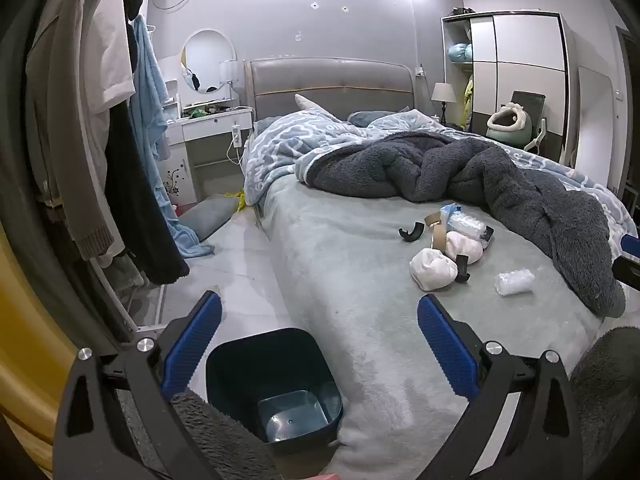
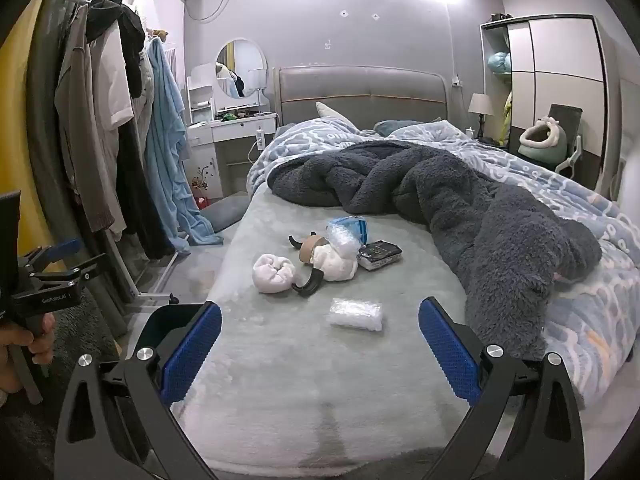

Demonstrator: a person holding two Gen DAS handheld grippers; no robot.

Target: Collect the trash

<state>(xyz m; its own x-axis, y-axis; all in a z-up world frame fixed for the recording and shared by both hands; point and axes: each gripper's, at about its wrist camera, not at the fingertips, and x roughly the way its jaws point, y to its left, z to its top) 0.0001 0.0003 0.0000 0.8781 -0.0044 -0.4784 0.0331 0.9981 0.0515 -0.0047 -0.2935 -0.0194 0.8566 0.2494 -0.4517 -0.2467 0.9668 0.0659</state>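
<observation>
We find the right gripper with jaws spread wide and empty, poised over the foot of the bed; the left gripper likewise gapes, above the dark plastic bin on the floor. The nearest trash, a clear crinkled plastic packet, lies on the plush sheet: light, soft, slippery, best pinched across its middle. Beyond it sit white tissue wads, a stiff cardboard roll and curved black plastic pieces.
</observation>
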